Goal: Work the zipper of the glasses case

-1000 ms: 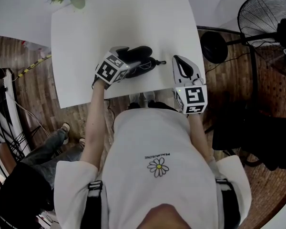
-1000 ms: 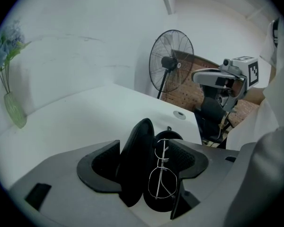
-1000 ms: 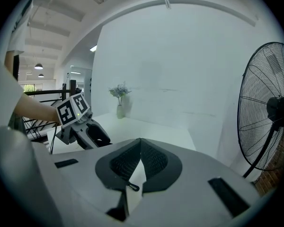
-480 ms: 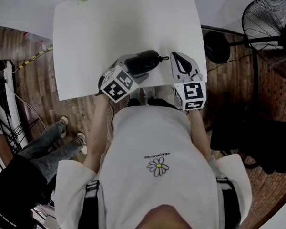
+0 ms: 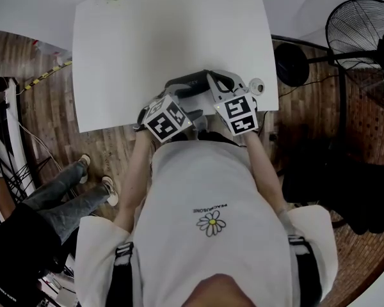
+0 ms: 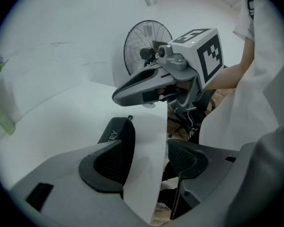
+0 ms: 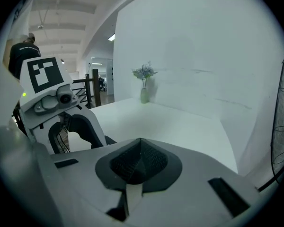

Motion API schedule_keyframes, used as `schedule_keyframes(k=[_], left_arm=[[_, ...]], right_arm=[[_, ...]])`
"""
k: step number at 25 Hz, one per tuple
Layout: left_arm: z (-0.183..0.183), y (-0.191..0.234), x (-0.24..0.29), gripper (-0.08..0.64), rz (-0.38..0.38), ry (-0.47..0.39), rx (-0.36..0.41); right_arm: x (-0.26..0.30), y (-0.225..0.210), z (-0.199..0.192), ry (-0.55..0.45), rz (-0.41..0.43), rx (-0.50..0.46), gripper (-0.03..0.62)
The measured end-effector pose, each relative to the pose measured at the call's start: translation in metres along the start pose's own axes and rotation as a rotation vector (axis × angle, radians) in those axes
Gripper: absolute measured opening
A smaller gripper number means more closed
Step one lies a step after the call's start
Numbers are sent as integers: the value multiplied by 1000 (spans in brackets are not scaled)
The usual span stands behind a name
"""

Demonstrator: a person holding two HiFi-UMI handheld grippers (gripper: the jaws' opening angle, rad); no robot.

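Note:
The black glasses case (image 6: 120,134) lies on the white table (image 5: 166,37) near its front edge, its zipper pull (image 6: 129,118) pointing away. My left gripper (image 6: 149,160) stands open. Its left pad (image 6: 106,164) is beside the case and its right pad hangs past the table edge, touching nothing. My right gripper (image 6: 118,97) hovers just above the case's far end, shut with nothing seen between its pads (image 7: 139,162). In the head view, both grippers (image 5: 182,88) (image 5: 212,78) crowd together over the case, which they mostly hide.
A vase of flowers (image 7: 144,94) stands at the table's far corner. A black floor fan (image 5: 365,31) is to the right of the table. Another person's legs (image 5: 64,197) are at the left on the wooden floor.
My right gripper has swung left, from the table's right corner to over the case. The left gripper has turned and drawn back toward the front edge, so the two now sit close together.

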State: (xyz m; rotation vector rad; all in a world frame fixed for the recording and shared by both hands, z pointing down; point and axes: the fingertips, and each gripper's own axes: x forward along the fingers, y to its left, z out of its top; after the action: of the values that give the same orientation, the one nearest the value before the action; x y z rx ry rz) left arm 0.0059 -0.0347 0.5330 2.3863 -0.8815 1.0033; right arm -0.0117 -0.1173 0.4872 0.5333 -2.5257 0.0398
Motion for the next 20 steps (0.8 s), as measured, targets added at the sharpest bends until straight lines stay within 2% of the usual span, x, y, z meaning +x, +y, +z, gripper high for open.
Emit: schedule_keyframes(k=[5, 9, 12, 17, 20], left_arm=[[-4, -10, 6, 311, -35, 4, -13], [-3, -10, 7, 305, -41, -21, -35], [-4, -10, 6, 305, -42, -5, -24], [9, 19, -9, 307, 67, 5, 19], [10, 40, -7, 307, 106, 62, 85]], right_arm=[[14, 14, -14, 53, 38, -21, 5], [19, 20, -27, 91, 59, -12, 5], [21, 24, -34, 108, 65, -4, 4], [22, 24, -34, 111, 67, 11, 5], [21, 24, -35, 110, 58, 14, 4]])
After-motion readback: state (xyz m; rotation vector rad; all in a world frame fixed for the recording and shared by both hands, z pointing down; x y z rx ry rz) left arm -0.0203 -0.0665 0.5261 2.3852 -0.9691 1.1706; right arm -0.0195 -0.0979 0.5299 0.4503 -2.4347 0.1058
